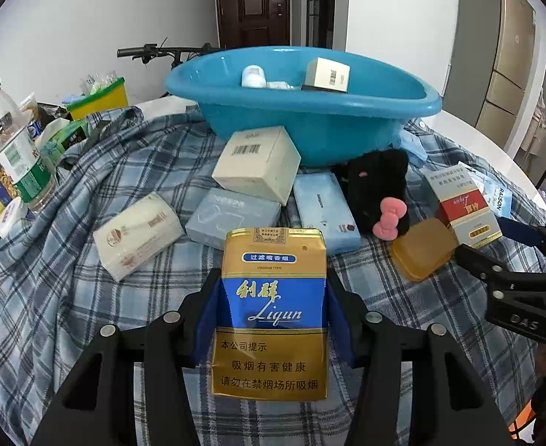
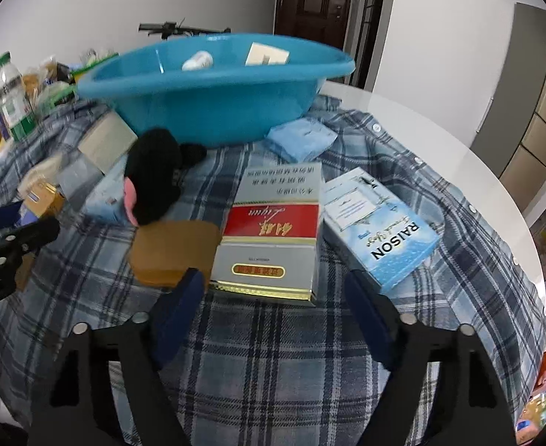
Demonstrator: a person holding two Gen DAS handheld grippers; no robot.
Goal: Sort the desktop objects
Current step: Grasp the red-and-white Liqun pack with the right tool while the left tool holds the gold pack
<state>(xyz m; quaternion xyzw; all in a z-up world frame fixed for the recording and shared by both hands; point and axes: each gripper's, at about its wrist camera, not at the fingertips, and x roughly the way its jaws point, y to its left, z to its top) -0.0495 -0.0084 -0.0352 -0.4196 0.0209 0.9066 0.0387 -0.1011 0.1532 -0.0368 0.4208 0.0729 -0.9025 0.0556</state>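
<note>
My left gripper (image 1: pixel 273 297) is shut on a gold and blue Liqun cigarette pack (image 1: pixel 273 312), held above the plaid cloth (image 1: pixel 68 297). My right gripper (image 2: pixel 273 290) is open, its fingers just short of a red and silver Liqun pack (image 2: pixel 273 238) lying on the cloth; that pack also shows in the left wrist view (image 1: pixel 462 204). A blue basin (image 1: pixel 310 111) stands at the back with a white jar (image 1: pixel 253 76) and a small box (image 1: pixel 328 74) inside. The right gripper also shows at the right edge of the left wrist view (image 1: pixel 503 252).
On the cloth lie an amber soap bar (image 2: pixel 176 252), a blue RAISON box (image 2: pixel 380 226), a black plush with a pink bow (image 1: pixel 380 189), a cream box (image 1: pixel 258 163), pale blue packs (image 1: pixel 232 215) and a tissue pack (image 1: pixel 135 234). A water bottle (image 1: pixel 16 152) and snacks crowd the left.
</note>
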